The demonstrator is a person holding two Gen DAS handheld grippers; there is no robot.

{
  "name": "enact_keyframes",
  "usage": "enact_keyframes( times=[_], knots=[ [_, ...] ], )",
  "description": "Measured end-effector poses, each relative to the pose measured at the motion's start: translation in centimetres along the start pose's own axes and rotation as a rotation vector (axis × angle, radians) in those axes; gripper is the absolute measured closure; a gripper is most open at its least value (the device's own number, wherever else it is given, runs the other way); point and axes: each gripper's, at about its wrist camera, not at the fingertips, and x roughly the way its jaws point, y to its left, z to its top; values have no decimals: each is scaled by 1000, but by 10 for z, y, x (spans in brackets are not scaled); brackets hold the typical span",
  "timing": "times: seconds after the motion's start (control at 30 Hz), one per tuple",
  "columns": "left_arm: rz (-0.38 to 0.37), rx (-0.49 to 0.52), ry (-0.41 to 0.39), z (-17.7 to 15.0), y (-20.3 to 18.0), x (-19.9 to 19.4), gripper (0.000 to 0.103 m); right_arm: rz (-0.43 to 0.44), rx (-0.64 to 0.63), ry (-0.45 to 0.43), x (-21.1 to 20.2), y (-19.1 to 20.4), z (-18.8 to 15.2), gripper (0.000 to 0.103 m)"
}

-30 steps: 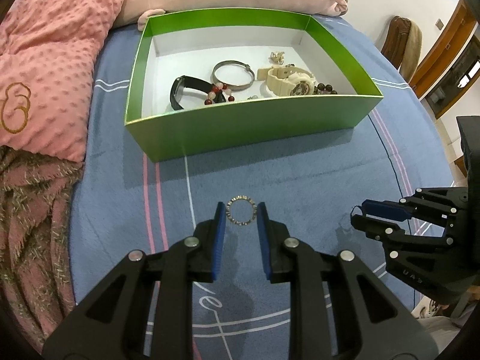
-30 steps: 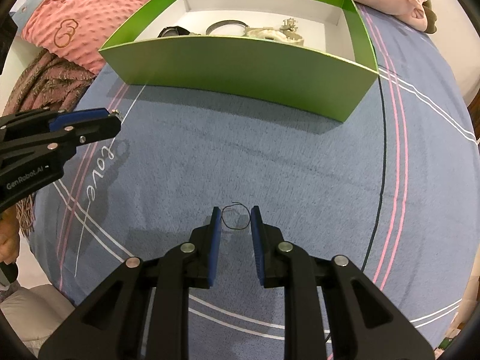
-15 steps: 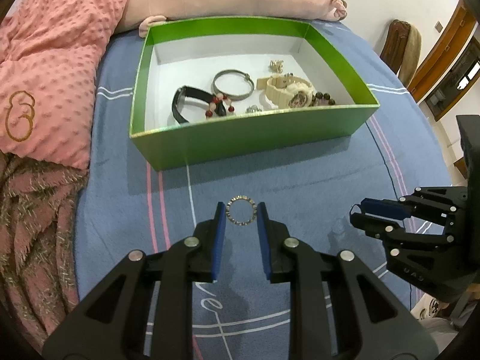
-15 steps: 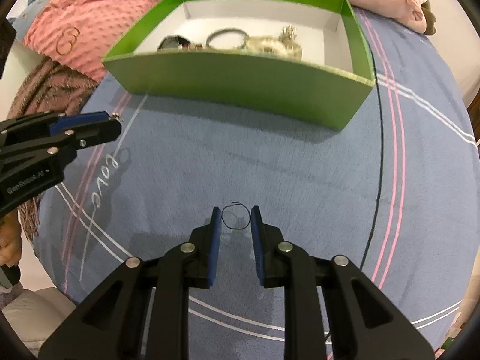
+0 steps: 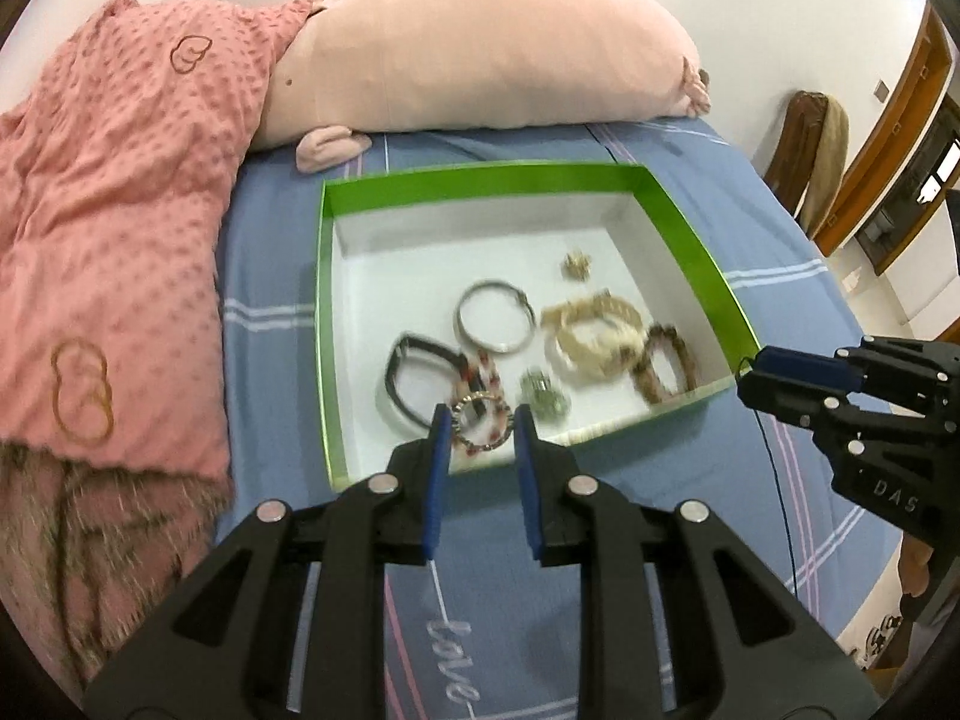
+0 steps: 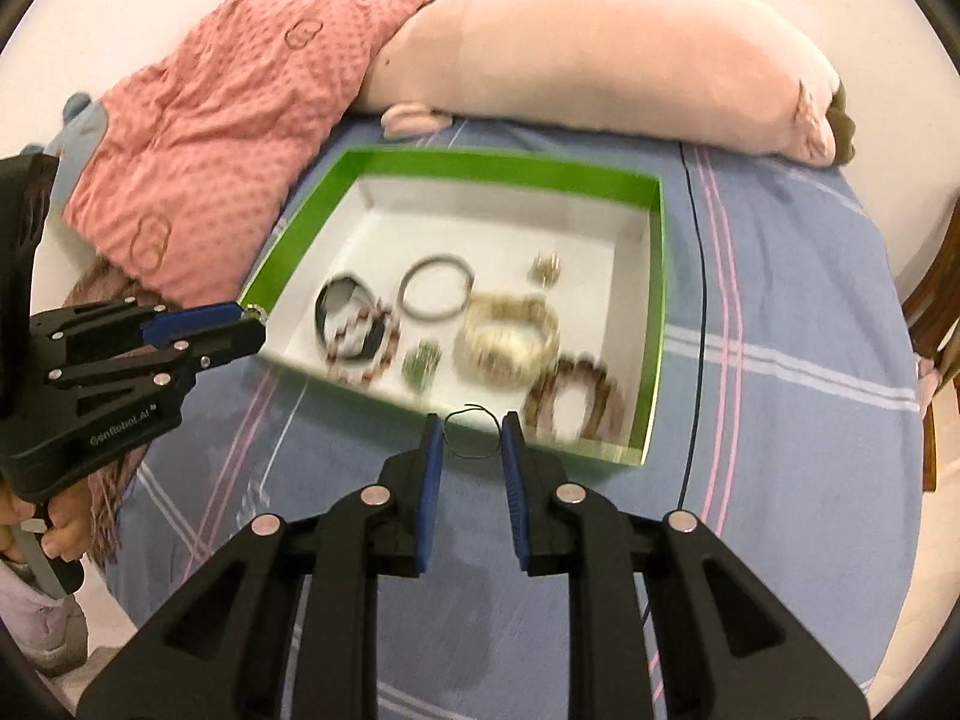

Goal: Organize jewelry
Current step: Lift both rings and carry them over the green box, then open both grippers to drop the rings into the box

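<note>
A green box (image 5: 690, 228) with a white floor lies on the blue bed and holds several pieces of jewelry: a black band (image 5: 414, 378), a silver bangle (image 5: 495, 324), a cream watch (image 5: 591, 336) and a brown bead bracelet (image 5: 663, 363). My left gripper (image 5: 477, 420) is shut on a small studded ring (image 5: 480, 414) and holds it over the box's near edge. My right gripper (image 6: 471, 432) is shut on a thin dark wire loop (image 6: 471, 435) just in front of the box (image 6: 657, 276). Each gripper shows in the other's view, the right one (image 5: 750, 372) and the left one (image 6: 249, 324).
A pink dotted quilt (image 5: 108, 228) lies to the left of the box. A long pink plush pillow (image 5: 480, 54) lies behind it. The blue bedspread (image 5: 780, 252) with pink and white stripes surrounds the box. A wooden chair (image 5: 804, 138) stands at the far right.
Both grippers have risen and moved forward toward the box, each still holding its piece. The left one now hangs over the box's near edge; the box's inside shows more fully.
</note>
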Motion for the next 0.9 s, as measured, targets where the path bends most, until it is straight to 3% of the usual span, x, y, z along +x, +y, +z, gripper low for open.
enact_keyframes(
  times=[0.4,0.7,0.83,0.9],
  knots=[
    [38,13,85,69,15,79,82,-50,34,72,77,-43,69,83],
    [21,-17,168,80,28,127,81,-69,31,154,125,-52,82,81],
    [7,-22,155,78,32,126,70,-56,49,151,125,-54,82,78],
    [0,-27,134,78,34,118,56,-35,64,127,117,-55,84,76]
  ],
)
